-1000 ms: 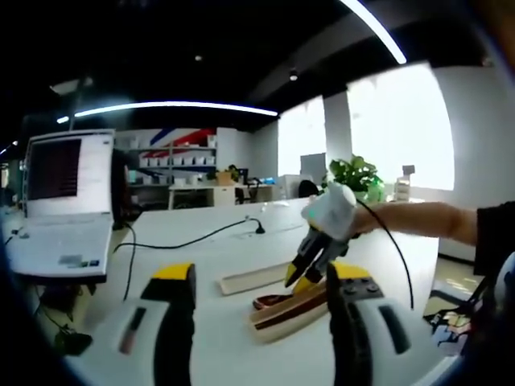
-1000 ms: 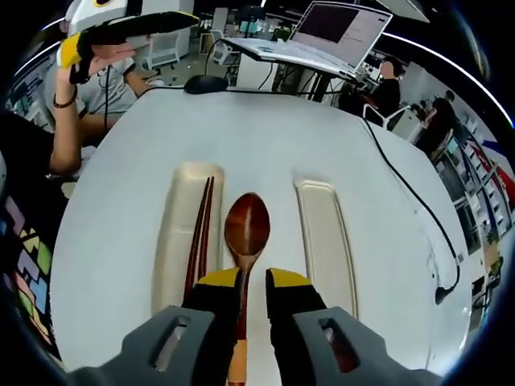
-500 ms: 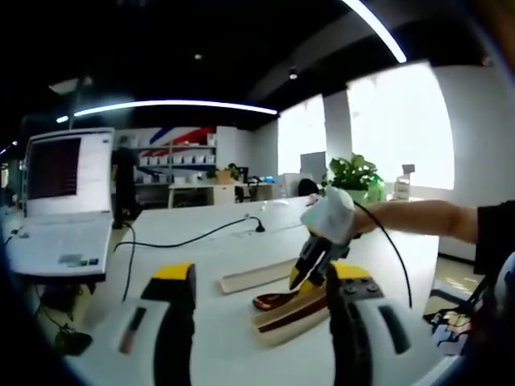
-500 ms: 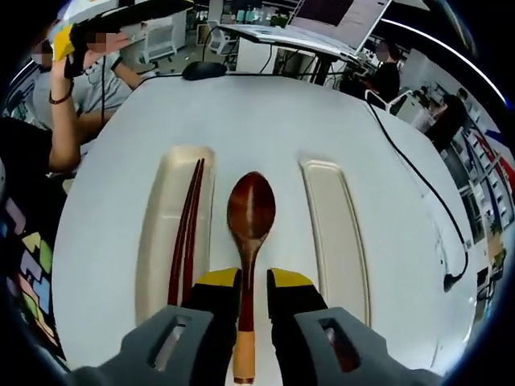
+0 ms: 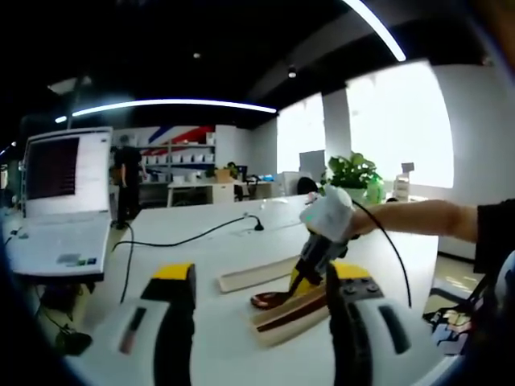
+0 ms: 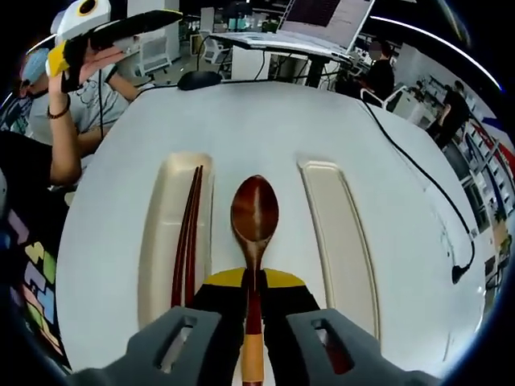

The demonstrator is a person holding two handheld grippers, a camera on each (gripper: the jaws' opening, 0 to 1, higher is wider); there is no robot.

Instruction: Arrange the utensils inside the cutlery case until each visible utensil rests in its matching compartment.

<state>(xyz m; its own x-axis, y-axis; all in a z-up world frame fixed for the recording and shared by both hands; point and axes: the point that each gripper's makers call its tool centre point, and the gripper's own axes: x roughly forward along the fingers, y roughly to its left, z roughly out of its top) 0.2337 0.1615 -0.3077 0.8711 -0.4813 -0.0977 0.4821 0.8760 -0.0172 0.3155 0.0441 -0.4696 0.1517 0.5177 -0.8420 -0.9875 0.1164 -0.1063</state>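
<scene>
In the left gripper view, the left hand-held gripper (image 5: 261, 322) hangs wide open and empty above the tabletop (image 5: 201, 253); beyond it the right one pinches the spoon (image 5: 272, 300) beside the cutlery case (image 5: 294, 316).

In the right gripper view, the right hand-held gripper (image 6: 253, 283) is clamped on the spoon's handle, bowl lying between the chopstick tray (image 6: 165, 241) and the bare tray (image 6: 338, 241). A loose pinch could let it roll and land outside (its compartment is a guess). The cable (image 6: 418, 181) and mouse (image 6: 199, 80) lie well apart, blocking nothing.
</scene>
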